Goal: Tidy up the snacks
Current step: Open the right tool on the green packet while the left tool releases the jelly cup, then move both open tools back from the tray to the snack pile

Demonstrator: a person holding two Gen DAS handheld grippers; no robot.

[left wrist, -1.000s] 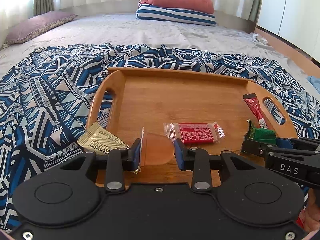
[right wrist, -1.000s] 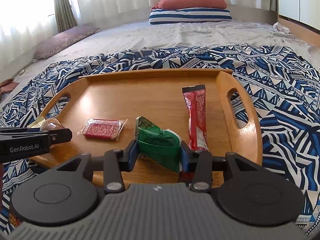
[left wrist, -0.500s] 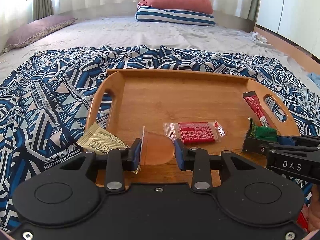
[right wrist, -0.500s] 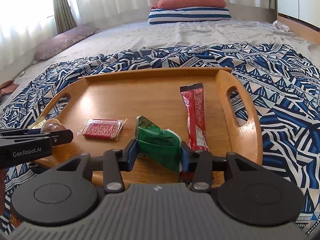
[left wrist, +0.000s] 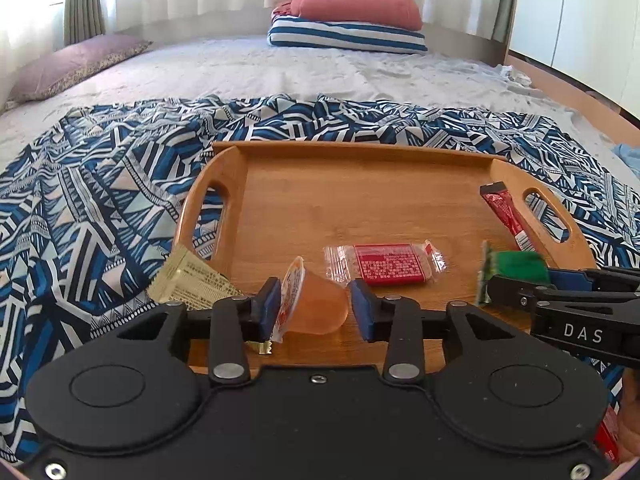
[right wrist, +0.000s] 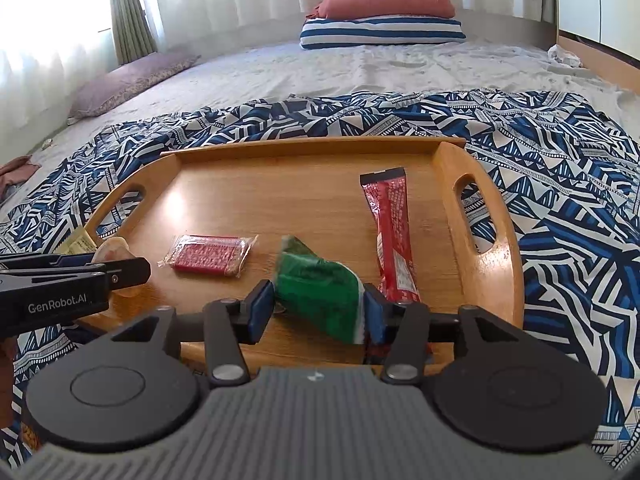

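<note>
As both sets of jaws open, we're letting go over the wooden tray's (left wrist: 360, 148) near edge: left gripper (left wrist: 314, 308) pads are off the tipped jelly cup (left wrist: 316, 304), right gripper (right wrist: 316, 312) is clear on one side of the green packet (right wrist: 320, 292), which still leans on the other pad. Risk, we judge: cup rolls off the near edge, or the packet snags on that pad when we pull back.

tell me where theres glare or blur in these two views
Right wrist view: a bright sheen on the wooden tray near its left handle, the window blown out white, the green packet smeared with motion blur. Left wrist view: the tray shows no glare, and the straight edges bow at the frame's border.
</note>
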